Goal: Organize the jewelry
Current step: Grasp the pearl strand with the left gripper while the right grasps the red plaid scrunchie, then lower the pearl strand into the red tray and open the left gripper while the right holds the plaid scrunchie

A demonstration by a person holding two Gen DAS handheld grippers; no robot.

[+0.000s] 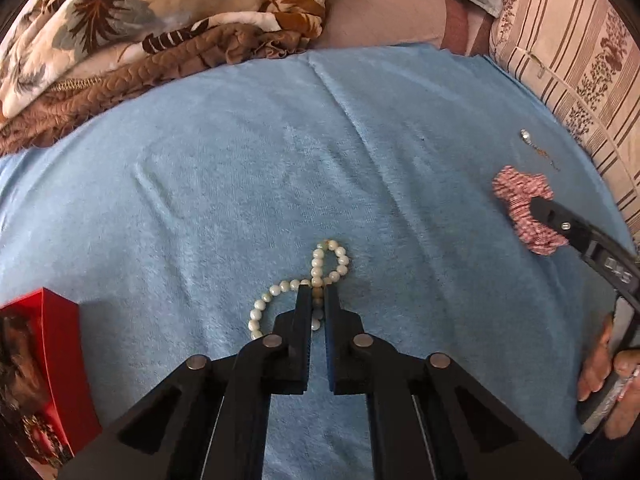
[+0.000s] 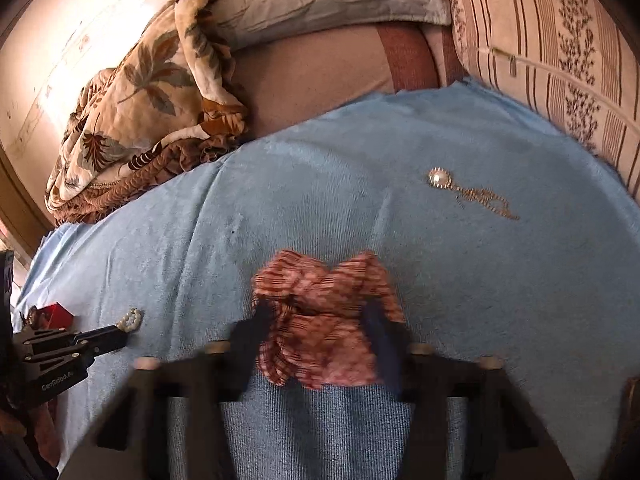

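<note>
- Two grippers were at work over the blue towel (image 1: pixel 240 168): your left gripper (image 1: pixel 318 292) had its jaws drawn narrow, pinching the pearl strand (image 1: pixel 320 268), while your right gripper (image 2: pixel 320 316) straddled the pink scrunchie (image 2: pixel 324 316) with its jaws still apart; motion blur kept me from telling whether they gripped the fabric.
- The pearl strand lay twisted like a figure eight, its long axis running from near-left to far-right, the far loop pointing away from your left gripper.
- The scrunchie sat crumpled on the towel's right side, well apart from the pearls.
- Beyond the scrunchie lay a pearl pendant (image 2: pixel 439 178), its thin gold chain (image 2: pixel 486 199) trailing to the right.
- At your near left stood a red box (image 1: pixel 52 360), open, with a gold chain necklace (image 1: pixel 42 432) inside.
- Round, glossy cream beads contrasted with the towel's soft, creased pile; a quilted leaf-print blanket (image 1: pixel 120 20) lay bunched beyond it.
</note>
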